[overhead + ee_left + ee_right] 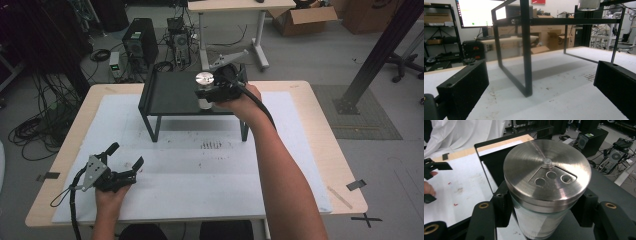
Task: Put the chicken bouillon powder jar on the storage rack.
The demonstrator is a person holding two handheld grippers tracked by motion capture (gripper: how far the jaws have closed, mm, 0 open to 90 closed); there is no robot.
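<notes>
Shaker (544, 192) inside right gripper (544, 205)

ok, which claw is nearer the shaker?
Right. The right claw is shut on the shaker up on the black stand; the left claw sits open on the table's near left, well apart from it.

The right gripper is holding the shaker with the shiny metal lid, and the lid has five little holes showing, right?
Almost. The right gripper does hold the shaker below its metal lid, but the right gripper view shows three holes, not five.
</notes>
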